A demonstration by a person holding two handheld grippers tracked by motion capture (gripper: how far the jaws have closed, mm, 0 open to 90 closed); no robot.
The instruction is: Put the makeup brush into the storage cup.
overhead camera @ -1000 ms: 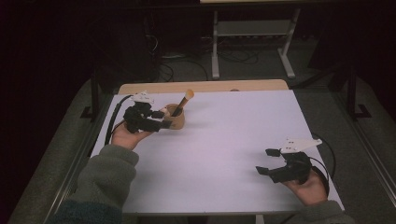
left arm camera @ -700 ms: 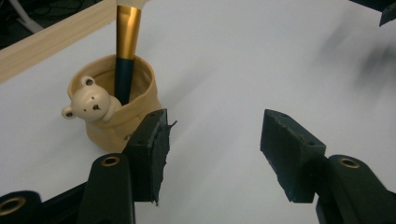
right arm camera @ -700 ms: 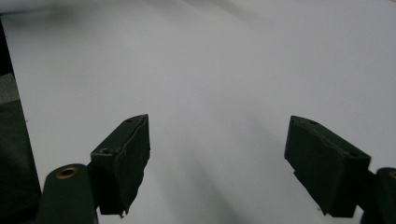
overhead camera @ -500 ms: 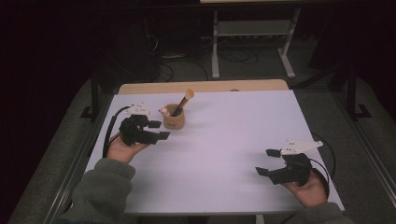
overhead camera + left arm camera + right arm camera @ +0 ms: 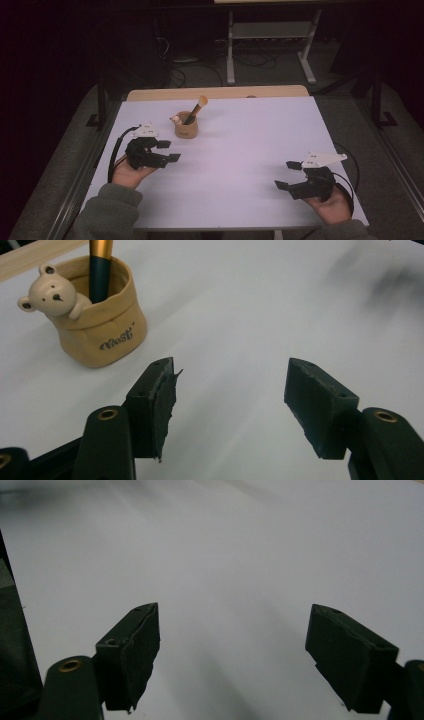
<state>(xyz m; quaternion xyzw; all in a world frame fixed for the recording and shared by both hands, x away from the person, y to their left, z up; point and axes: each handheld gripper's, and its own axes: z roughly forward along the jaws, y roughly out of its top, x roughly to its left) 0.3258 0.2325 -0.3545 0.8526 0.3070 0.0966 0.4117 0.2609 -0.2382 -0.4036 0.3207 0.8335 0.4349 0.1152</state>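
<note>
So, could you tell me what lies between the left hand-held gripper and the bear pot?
Nothing: in the left gripper view, bare white table separates the left hand-held gripper from the bear pot.

A lab-like recording room.
A white counter (image 5: 240, 150) stands on dark carpet, with cables (image 5: 200, 75) and a metal stand (image 5: 270, 45) behind it.

Glossy ceramic-looking bear pot (image 5: 100, 320) on smooth matt white table (image 5: 240, 150).

Left gripper (image 5: 168, 151) hovers near-left of the bear pot (image 5: 186, 128), jaws apart, holding nothing — brush (image 5: 195, 109) stands tilted in the pot. Right gripper (image 5: 287, 175) sits near-right on the white table (image 5: 240, 150), jaws wide — well apart from the pot.
</note>
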